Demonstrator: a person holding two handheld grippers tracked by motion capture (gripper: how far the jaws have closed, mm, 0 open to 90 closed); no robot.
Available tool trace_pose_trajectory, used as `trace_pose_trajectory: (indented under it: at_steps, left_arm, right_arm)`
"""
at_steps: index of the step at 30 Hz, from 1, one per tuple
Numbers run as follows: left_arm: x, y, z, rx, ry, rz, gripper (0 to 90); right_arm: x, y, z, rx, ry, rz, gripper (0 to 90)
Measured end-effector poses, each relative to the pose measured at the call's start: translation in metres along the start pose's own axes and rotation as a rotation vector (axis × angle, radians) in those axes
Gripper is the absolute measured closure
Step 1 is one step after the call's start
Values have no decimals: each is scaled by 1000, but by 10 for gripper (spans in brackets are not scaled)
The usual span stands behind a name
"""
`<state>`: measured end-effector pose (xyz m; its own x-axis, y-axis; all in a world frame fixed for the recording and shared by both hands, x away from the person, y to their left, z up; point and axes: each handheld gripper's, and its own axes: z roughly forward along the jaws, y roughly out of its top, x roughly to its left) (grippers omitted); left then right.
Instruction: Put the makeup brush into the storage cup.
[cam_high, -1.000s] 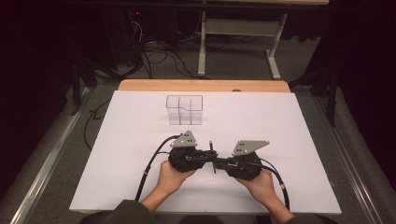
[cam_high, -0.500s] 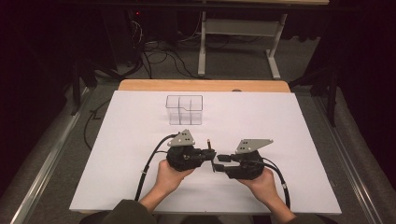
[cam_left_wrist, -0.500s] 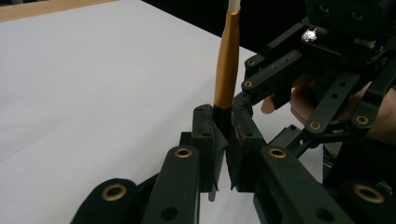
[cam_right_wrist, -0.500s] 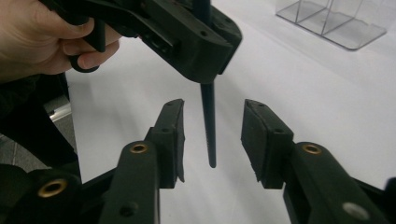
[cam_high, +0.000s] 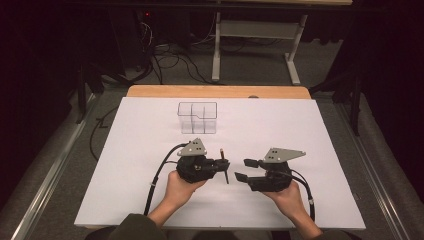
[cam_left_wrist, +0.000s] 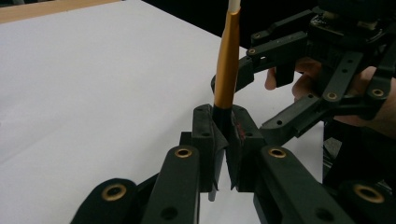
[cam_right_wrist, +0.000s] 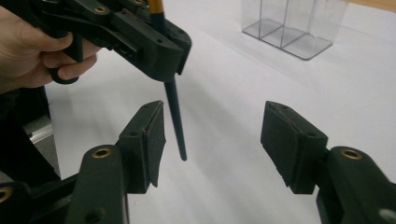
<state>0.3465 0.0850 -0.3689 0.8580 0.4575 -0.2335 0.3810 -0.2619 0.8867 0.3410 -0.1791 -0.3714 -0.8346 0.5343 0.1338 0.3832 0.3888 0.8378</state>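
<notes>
Handover step concluding: left claw is pinching the orange-and-black slender brush; right claw, jaws just opening, is standing spread and empty beside it; placing into the clear plastic compartment box ahead likely follows.

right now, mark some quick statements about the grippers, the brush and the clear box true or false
1. The left gripper is shut on the brush. True.
2. The right gripper grips the brush. False: its jaws have just been opening and stand apart, with nothing pressed between the pads.
3. The clear box stands on the white table, beyond both grippers. True.
4. The brush lies flat on the table. False: it hangs clamped above the surface, its dark end pointing down.
5. The clear box holds several brushes. False: its compartments look empty.
</notes>
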Motion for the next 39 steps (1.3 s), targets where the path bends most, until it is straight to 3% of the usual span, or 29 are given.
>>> trace_pose_trajectory:
  at_steps: [18,28,39]
  left_arm:
    - [1,1,-3,-5,5,-6,826]
    - [0,1,-4,-10,4,-3,827]
    - [2,2,-7,-15,9,-7,827]
  right_arm:
    - [-20,-5,-27,-55,-48,25,375]
    - [-35,-13,-38,-91,-148,28,356]
    - [-48,-22,-51,-121,-200,54,357]
